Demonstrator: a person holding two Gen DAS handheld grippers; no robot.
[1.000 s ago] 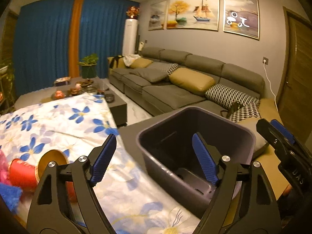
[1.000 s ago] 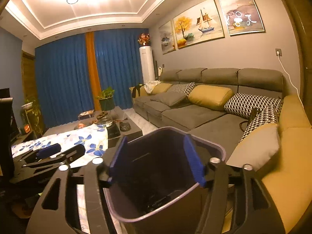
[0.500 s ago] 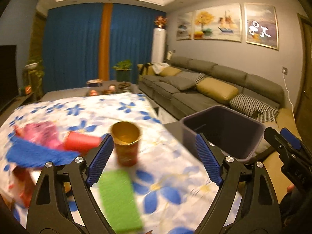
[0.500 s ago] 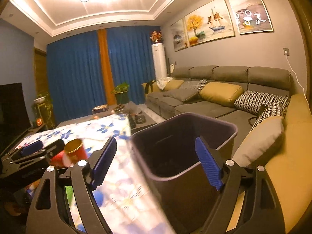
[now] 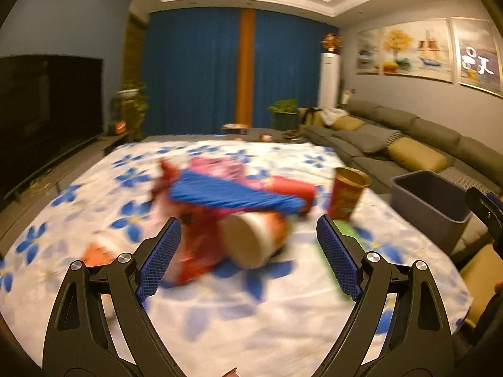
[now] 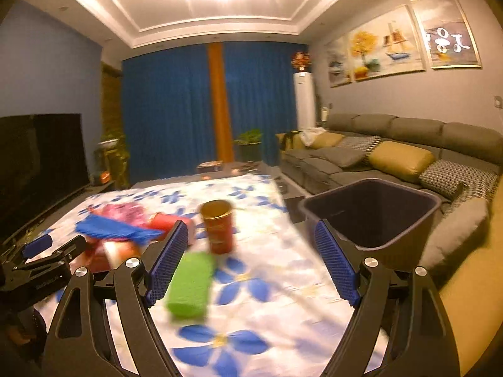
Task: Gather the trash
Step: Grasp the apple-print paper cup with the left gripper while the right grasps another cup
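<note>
The trash lies in a blurred heap on the flowered cloth (image 5: 257, 323): a blue bag (image 5: 232, 193) across a pink wrapper (image 5: 217, 165), a red tube (image 5: 290, 187) beside them, a cup on its side (image 5: 251, 243) at the near edge, a red cup (image 5: 345, 194) upright to the right, and a green block (image 6: 190, 286) flat in front of it. The bin (image 6: 371, 213) stands off the cloth's right edge, by the sofa (image 6: 393, 147); in the right view no trash shows inside it, though its floor is hidden.

The step looks like the reach for a piece of trash, nothing being held yet. The left gripper (image 5: 248, 257) hovers low over the cloth with its jaws wide, the tipped cup lying between and just beyond them. Next it likely needs to come forward, straddle that cup and close across its wall; the blur makes the exact gap hard to judge.

The right gripper (image 6: 251, 262) hangs higher, jaws wide and empty, aimed between the green block and the bin, level with the cloth.
</note>
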